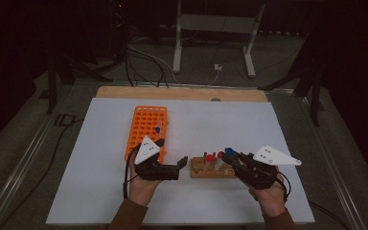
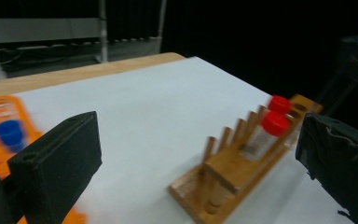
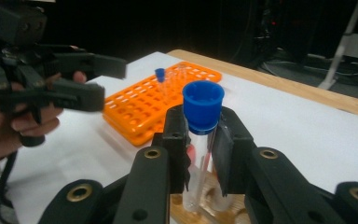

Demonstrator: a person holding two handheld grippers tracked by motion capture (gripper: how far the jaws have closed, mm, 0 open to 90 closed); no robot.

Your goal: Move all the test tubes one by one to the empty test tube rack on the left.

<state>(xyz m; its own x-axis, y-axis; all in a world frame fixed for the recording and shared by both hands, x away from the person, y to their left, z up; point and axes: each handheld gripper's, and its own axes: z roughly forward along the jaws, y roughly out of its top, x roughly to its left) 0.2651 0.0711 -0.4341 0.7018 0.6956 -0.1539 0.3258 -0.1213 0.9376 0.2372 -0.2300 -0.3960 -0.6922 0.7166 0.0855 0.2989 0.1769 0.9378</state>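
Held a blue-capped tube [image 3: 200, 144] in the right tool [image 3: 201, 149], clamped just under the cap. Sat right above the wooden rack [image 1: 213, 168], with its bottom end low among the pegs; hard to tell if quite lifted out. Looked like clear thin plastic or glass, round and smooth. Probably very light, but slippery and easy to crack, so best gripped gently high on the neck, below the ridged cap, and kept straight up.

Kept the left tool [image 1: 182, 162] wide open with nothing in it, just to the left of the wooden rack, pointing at it. Showed soft black pads [image 2: 60, 158] on its fingers, flat and blocky.

Had two more tubes with red caps [image 2: 275, 123] standing in the wooden rack, side by side. Was made of pale brown wood with thin round pegs, hard and a bit rough.

Lay an orange rack [image 1: 146, 127] left of and behind the wooden rack, flat plastic full of small round holes, with one blue-capped tube [image 1: 157, 129] standing in it. Rested everything on a smooth white bench [image 1: 249, 124].
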